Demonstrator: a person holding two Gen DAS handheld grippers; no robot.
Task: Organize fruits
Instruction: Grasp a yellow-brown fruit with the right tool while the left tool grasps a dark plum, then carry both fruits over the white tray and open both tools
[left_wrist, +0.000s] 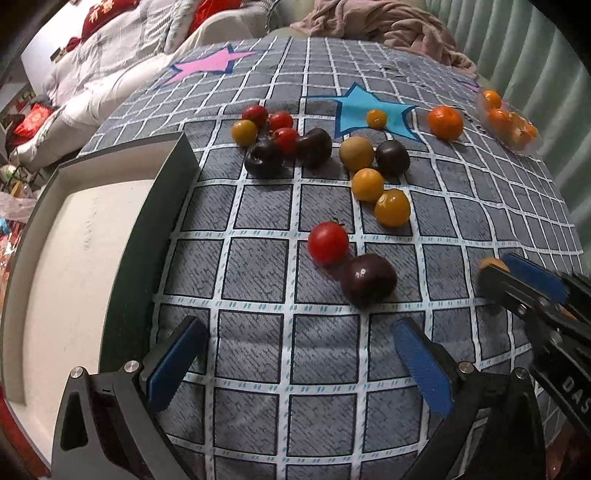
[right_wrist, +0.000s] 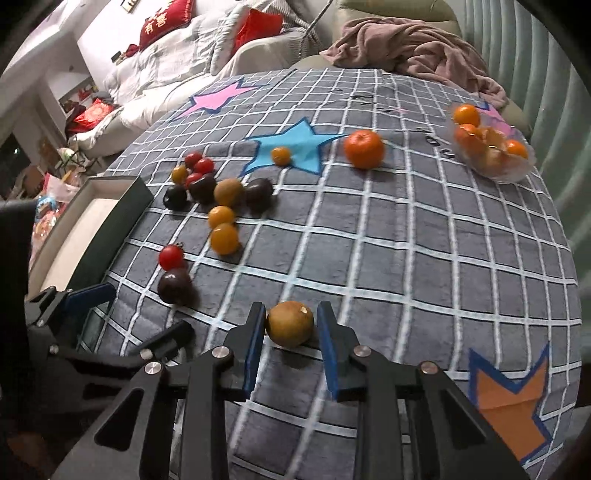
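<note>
While left fingers (left_wrist: 299, 358) gape, right fingers (right_wrist: 290, 332) clamp a brown fruit (right_wrist: 290, 323), "DAS" readable

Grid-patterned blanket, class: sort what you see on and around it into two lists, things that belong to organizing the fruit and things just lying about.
Belongs to the job:
- loose fruits on the blanket
- brown fruit between the right tool pads
- open left tool
- box
- clear bowl of oranges

Just lying about:
- pink cloth
- red cushion
- white bedding
</note>
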